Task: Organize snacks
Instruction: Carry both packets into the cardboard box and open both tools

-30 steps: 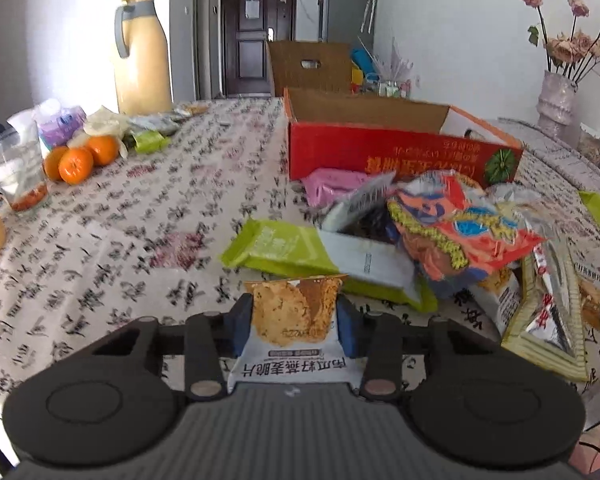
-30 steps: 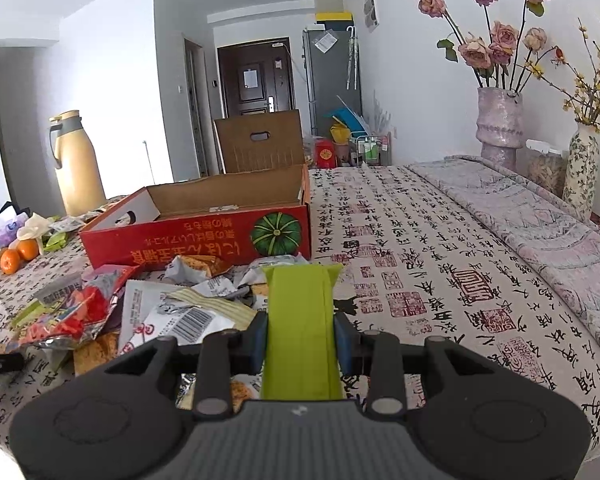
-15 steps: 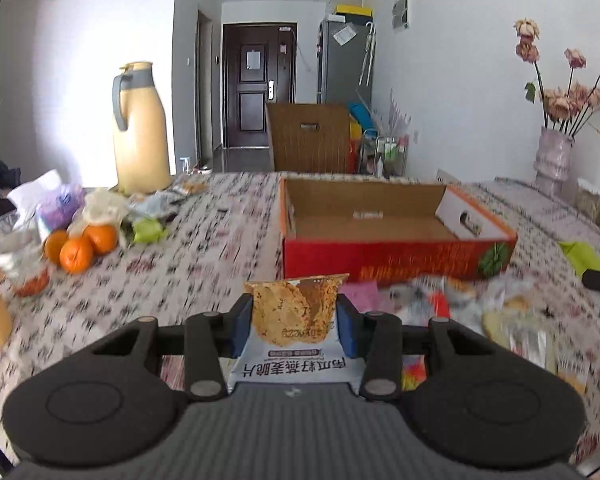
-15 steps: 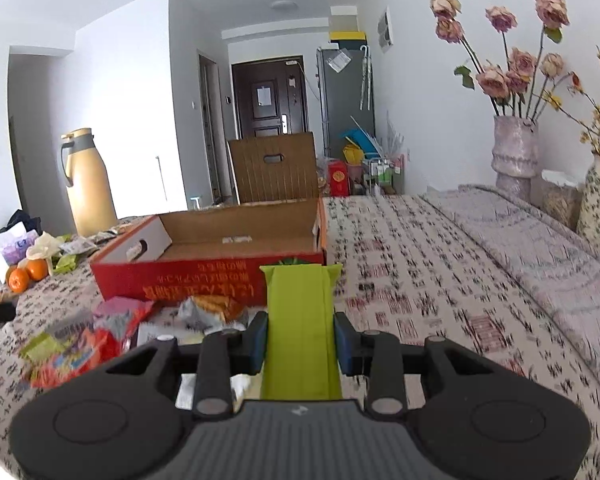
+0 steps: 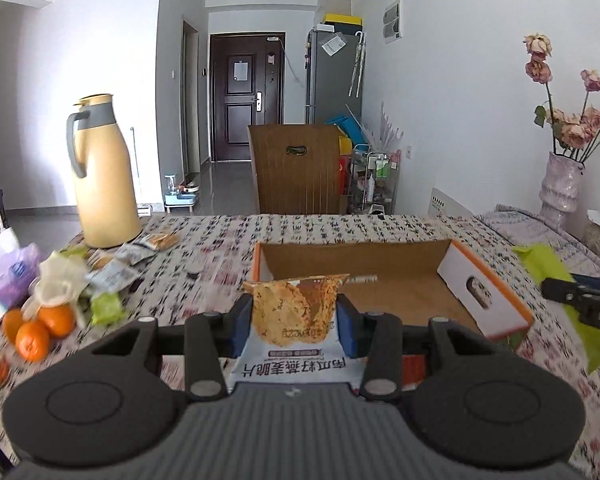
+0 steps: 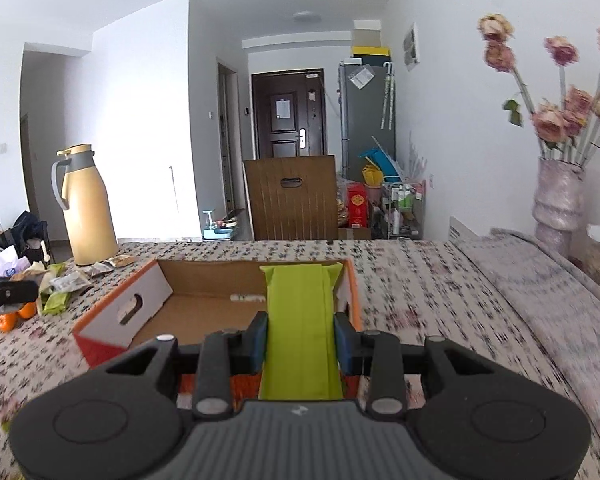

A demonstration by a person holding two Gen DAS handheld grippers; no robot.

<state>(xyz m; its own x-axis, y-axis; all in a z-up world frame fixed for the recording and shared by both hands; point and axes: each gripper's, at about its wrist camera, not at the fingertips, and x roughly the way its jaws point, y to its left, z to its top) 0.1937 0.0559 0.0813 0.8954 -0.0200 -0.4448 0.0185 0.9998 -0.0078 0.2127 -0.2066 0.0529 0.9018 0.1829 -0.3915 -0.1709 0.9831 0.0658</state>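
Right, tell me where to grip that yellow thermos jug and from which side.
Probably best taken by the grey handle of the thermos jug, coming in from the jug's left in the left wrist view. The handle stands clear of the body there, while the upright body looks wide and smooth for two fingers.

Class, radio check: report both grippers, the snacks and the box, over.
Left gripper shut on crisp packet. Right gripper shut on green packet. Open cardboard box just ahead, looks empty. Nothing blocking it.
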